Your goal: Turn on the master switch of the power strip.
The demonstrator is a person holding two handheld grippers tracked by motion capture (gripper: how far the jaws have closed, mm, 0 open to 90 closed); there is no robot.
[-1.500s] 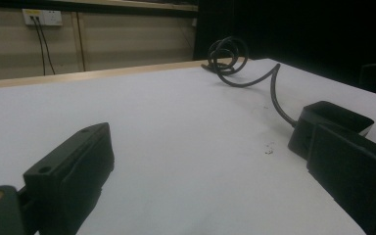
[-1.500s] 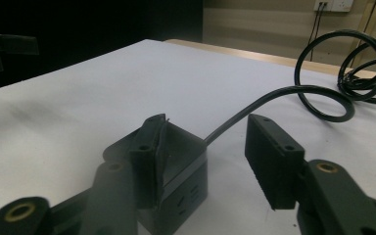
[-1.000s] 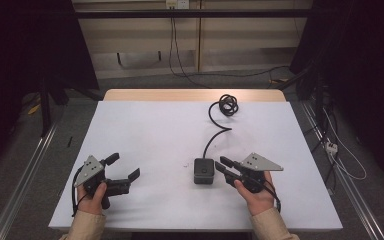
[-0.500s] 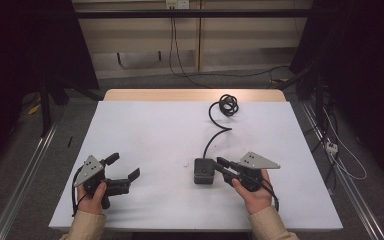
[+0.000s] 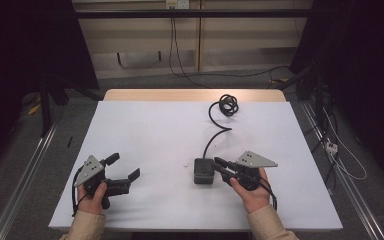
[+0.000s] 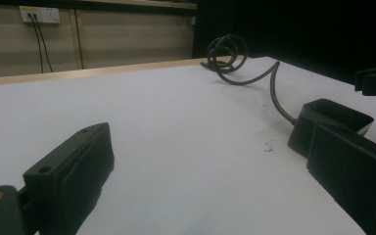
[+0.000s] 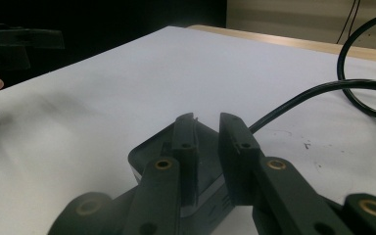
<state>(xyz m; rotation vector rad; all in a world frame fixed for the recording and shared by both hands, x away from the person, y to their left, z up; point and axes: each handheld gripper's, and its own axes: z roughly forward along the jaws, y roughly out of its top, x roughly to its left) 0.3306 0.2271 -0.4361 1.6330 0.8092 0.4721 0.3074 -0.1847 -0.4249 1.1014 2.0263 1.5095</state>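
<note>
My right hand-held gripper [image 5: 219,165] lies at the near-right part of the bench [image 5: 145,130], its jaws pointing toward the left edge and reaching over the right side of the power adapter [image 5: 203,171]. The adapter is a small, dark, squarish box with rounded corners; it sits flat on the bench, nearer the near edge than the far edge and right of centre. The jaws have just been closing and now stand narrow, with only a slim gap between the pads [image 7: 235,147]; in the right gripper view they hover above the top face of the adapter rather than straddling its sides, so I judge nothing is gripped yet. A black cable [image 5: 215,131] leaves the adapter's far side and runs toward the far edge, ending in a loose coil [image 5: 228,105]. That line sets the long axis, crosswise to my right jaws. My left hand-held gripper [image 5: 125,167] rests well apart near the near-left corner, jaws wide and empty, so the right hand is the nearer one.
</note>
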